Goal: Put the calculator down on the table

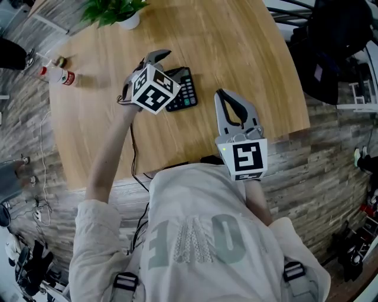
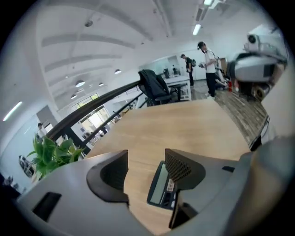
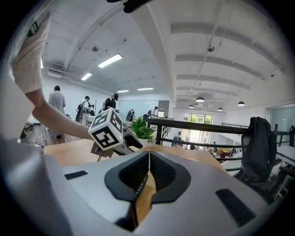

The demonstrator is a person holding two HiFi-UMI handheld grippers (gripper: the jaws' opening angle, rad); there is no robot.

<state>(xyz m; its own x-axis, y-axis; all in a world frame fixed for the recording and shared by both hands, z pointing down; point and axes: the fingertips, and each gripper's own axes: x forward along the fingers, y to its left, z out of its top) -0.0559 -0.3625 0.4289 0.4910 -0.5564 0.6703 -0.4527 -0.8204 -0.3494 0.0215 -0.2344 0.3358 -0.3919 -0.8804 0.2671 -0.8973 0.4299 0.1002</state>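
A black calculator [image 1: 182,89] lies flat on the round wooden table [image 1: 236,41], keys up; the left gripper's marker cube hides its left end. My left gripper [image 1: 164,65] hovers just over it, open, with nothing between the jaws. In the left gripper view the calculator [image 2: 161,186] shows on the wood below the right jaw, whose fingertip [image 2: 177,166] is clear of it. To the right, near the table's front edge, my right gripper [image 1: 222,94] is shut and empty. In the right gripper view its jaws meet [image 3: 148,156], and the left gripper's marker cube [image 3: 107,129] is beyond them.
A potted plant [image 1: 118,10] stands at the table's far edge. A small bottle [image 1: 58,75] lies at the left rim. A dark chair with a jacket [image 1: 331,53] is off the table's right side. A cable [image 1: 137,165] hangs over the near edge.
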